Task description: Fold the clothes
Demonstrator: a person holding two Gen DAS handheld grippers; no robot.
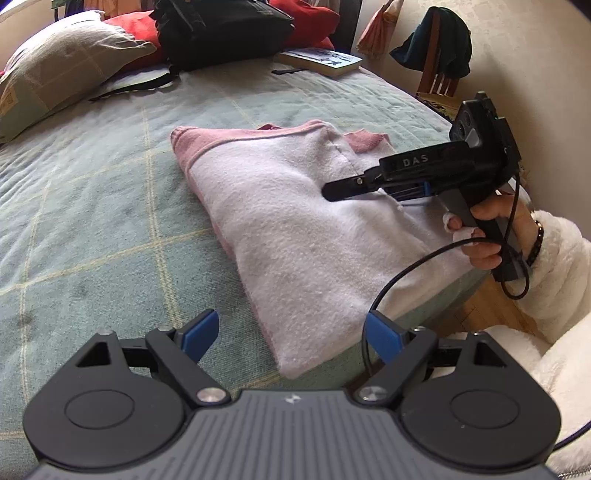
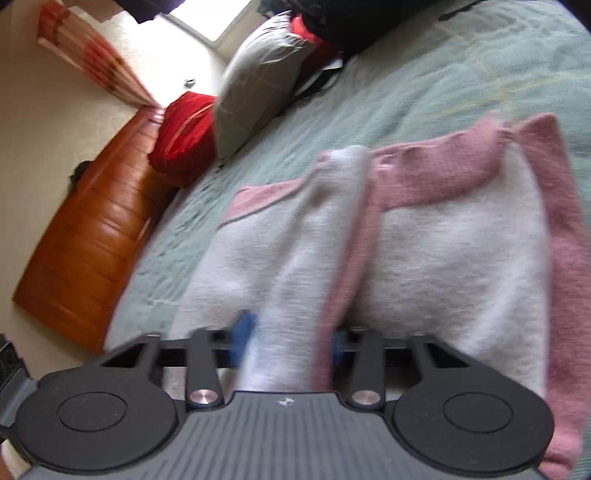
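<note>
1. Bed [image 1: 92, 192], green checked quilt; carries every item below.
2. White garment [image 1: 295, 236], pink-trimmed, partly folded, lying near the bed's edge.
3. Black bag [image 1: 221, 29] and grey pillow [image 1: 55, 62], far end.
4. Right gripper [image 2: 290, 336]: clamped on a raised ridge of the garment.
5. Left gripper [image 1: 291, 338]: jaws spread wide, empty, just short of the garment's near corner.

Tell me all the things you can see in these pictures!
garment: one, white with pink trim, middle of bed
bedspread: one, green checked, under everything
pillow: one, grey, head of bed
red cushions: red, behind pillow
bag: one, black, by the pillow
book: one, far bed edge
chair: one, wooden, dark cloth draped on it
left gripper: open, above bed
right gripper: shut on garment
hand: holds right gripper, white fluffy sleeve
</note>
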